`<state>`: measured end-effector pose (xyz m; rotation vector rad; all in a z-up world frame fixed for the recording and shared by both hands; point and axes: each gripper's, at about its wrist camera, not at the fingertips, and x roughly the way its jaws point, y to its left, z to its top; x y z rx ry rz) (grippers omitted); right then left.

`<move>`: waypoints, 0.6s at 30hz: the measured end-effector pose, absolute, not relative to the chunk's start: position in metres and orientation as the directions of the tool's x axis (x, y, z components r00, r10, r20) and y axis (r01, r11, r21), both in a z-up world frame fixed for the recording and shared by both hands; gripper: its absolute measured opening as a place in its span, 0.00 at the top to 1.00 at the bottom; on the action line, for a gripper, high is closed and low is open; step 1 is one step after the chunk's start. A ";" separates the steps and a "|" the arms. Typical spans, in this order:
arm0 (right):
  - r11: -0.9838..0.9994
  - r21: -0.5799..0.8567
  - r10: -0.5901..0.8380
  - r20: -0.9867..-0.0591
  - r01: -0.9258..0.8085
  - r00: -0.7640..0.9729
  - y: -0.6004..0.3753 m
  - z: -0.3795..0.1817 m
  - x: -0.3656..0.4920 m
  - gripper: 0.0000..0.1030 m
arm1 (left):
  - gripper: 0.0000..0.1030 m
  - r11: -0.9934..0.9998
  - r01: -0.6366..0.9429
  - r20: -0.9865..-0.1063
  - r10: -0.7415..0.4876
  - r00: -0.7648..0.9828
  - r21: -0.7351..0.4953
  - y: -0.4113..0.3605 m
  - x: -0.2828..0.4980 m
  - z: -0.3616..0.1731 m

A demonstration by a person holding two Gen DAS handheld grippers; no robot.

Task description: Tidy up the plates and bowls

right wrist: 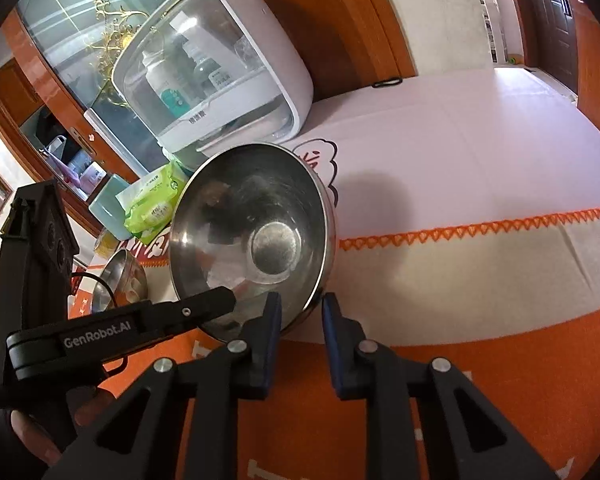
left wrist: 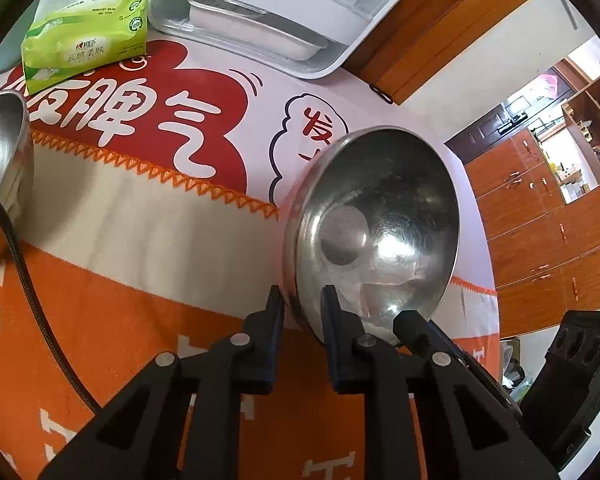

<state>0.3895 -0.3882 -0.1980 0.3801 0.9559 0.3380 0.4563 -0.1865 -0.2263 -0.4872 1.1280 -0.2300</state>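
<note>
Counter [left wrist: 140, 208], cloth-covered, carries a white cabinet appliance [right wrist: 220, 72] at the back. A large steel bowl [left wrist: 380, 224] stands tilted near the front edge, lifted on its rim. Left claw [left wrist: 302, 304] pinches the bowl's near rim; right claw [right wrist: 298, 308] is clamped on the same rim further round. A smaller steel bowl [left wrist: 0, 148] sits well apart. A green tissue pack [left wrist: 86, 36] lies beside the appliance.

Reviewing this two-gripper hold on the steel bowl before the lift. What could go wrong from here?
1. The steel bowl is tilted and held only at its near rim by the left gripper and right gripper; smooth metal could slip or rotate.
2. Uneven lifting may twist the rim loose.
3. The second bowl and black cable sit left, risking a snag.
</note>
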 end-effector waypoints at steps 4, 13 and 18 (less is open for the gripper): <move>0.882 0.460 0.442 -0.730 -0.103 0.520 -0.387 -0.198 0.387 0.82 | 0.86 0.875 -0.069 -0.812 -0.412 0.415 -0.479 -0.187 0.453 -0.226; 0.885 0.456 0.436 -0.746 -0.091 0.503 -0.389 -0.190 0.372 0.83 | 0.85 0.887 -0.060 -0.826 -0.400 0.398 -0.458 -0.189 0.436 -0.217; 0.886 0.457 0.435 -0.751 -0.085 0.496 -0.391 -0.181 0.355 0.83 | 0.85 0.899 -0.054 -0.842 -0.384 0.379 -0.435 -0.191 0.420 -0.208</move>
